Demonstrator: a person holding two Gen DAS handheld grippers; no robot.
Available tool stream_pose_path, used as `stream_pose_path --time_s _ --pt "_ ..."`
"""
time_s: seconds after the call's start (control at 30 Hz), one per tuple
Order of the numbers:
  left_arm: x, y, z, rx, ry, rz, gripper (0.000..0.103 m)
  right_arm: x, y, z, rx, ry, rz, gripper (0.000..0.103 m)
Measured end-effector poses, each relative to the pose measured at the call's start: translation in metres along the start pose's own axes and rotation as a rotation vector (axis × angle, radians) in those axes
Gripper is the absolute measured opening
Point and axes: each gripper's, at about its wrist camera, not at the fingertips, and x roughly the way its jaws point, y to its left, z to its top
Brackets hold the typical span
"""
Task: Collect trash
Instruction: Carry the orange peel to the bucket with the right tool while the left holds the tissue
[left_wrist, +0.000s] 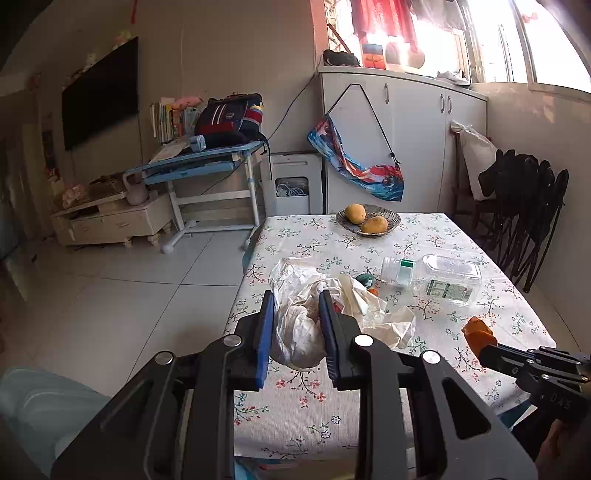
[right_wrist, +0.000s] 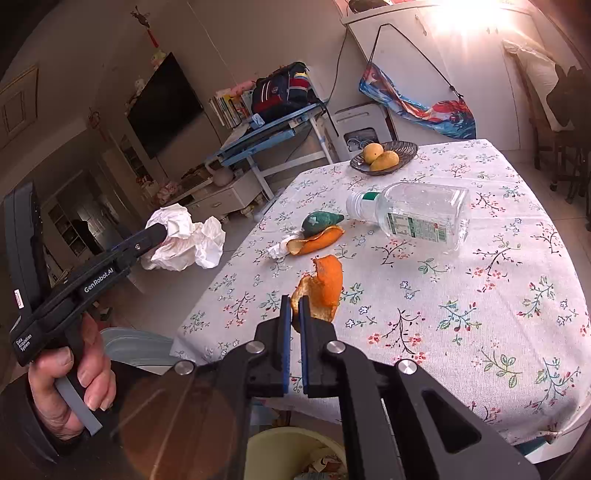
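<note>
A: Trash first: we have a crumpled white tissue wad (right_wrist: 184, 240) clamped between the pads of the left hand-held gripper (left_wrist: 295, 302), held off the left edge of the tabletop (right_wrist: 461, 332), above the floor.

B: And we have a curl of orange peel (right_wrist: 323, 291) pinched tight in the right hand-held gripper (right_wrist: 294, 306), its jaws closed on the peel's lower edge, held over the near part of the floral cloth.

A: From the right wrist view we see a hand (right_wrist: 70, 387) wrapped round the left tool's grip and trigger.

B: More trash lies on the cloth. A second orange peel (right_wrist: 317, 240) sits near the middle, touching a dark green lump (right_wrist: 319, 222) behind it and a small white scrap (right_wrist: 279, 249) at its left end.

A: Just to the right we see a clear plastic bottle (right_wrist: 413, 214) on its side, cap pointing left.

B: Farther back, near the far edge, a dark dish (right_wrist: 406, 153) holds two yellow fruits (right_wrist: 384, 160).

A: Below the near edge we glimpse the rim of a yellowish bin (right_wrist: 280, 446) with scraps inside.

B: Beyond the table we make out a blue desk (right_wrist: 266, 136) bearing a backpack (right_wrist: 284, 92).
</note>
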Motion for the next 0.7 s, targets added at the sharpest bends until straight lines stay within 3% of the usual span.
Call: stream_pose_path --time_s 0.7 --pt "-0.016 -0.002 -0.010 0.009 -0.007 0.006 0.024 -0.015 0.018 -0.024 -0.041 0.036 0.025 0.005"
